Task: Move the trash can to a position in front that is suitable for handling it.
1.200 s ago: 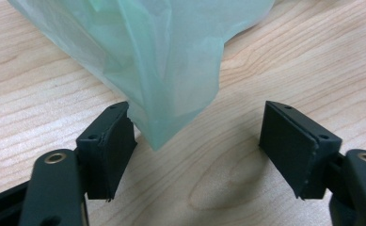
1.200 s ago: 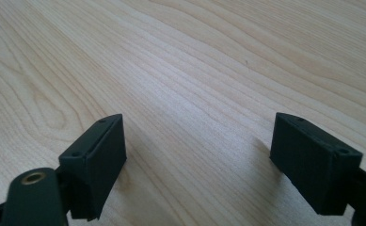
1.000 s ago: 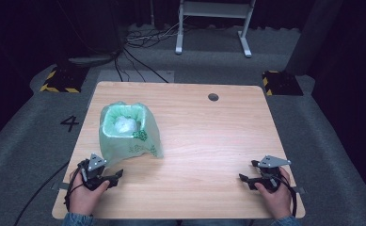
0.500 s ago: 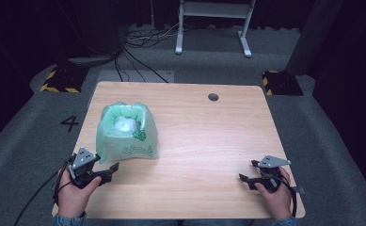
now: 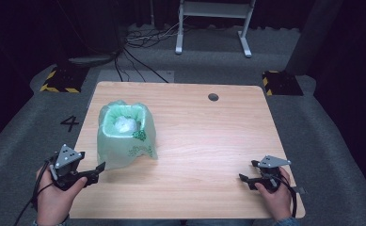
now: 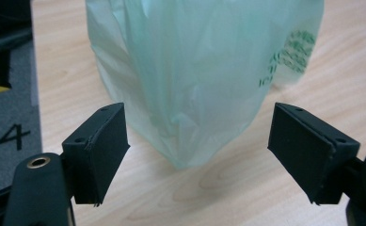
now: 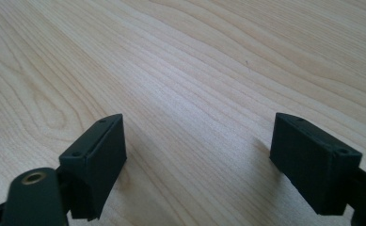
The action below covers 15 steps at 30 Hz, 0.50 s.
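Between the left gripper's (image 6: 197, 155) parted fingers (image 6: 100, 150) now looms the green plastic bag (image 5: 124, 134); that hand has swung toward it, likely to grasp. Right gripper (image 5: 260, 175) rests spread, unmoved, on the tabletop (image 5: 209, 136).

We see the left gripper (image 5: 95, 170) has swung in; the green bag (image 6: 194, 80) now sits just beyond its spread fingers (image 6: 100, 150).

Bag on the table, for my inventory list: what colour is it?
Pale green bag with darker green print, clearest in the left gripper view.
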{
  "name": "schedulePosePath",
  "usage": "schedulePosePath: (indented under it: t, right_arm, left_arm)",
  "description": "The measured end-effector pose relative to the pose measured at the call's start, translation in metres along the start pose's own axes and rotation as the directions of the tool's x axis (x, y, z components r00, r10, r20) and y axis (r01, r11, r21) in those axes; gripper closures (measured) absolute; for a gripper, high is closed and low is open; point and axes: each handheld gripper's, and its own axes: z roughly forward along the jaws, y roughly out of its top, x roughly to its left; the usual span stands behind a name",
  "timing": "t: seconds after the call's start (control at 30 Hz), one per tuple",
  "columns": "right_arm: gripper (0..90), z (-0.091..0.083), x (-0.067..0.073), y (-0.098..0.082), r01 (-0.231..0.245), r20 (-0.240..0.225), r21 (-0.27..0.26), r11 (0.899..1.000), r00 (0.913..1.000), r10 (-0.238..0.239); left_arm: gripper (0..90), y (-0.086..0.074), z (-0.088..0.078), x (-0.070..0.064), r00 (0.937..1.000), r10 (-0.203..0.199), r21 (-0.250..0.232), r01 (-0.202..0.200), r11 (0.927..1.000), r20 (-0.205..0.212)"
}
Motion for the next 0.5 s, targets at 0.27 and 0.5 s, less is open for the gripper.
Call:
schedulePosePath:
  t: [0.27, 0.5]
  right_arm:
    - [18.6, 0.0, 0.0, 0.0, -0.002, 0.0, 0.001, 1.0, 1.0, 0.002]
    - [18.6, 0.0, 0.0, 0.0, -0.001, -0.001, 0.0, 1.0, 1.0, 0.001]
  left_arm:
    - [21.7, 0.016, 0.003, -0.001, 0.9996, 0.02, -0.07, -0.019, 0.9973, 0.02]
    - [21.7, 0.033, 0.011, 0.004, 0.9999, -0.001, -0.127, 0.003, 0.9919, 0.016]
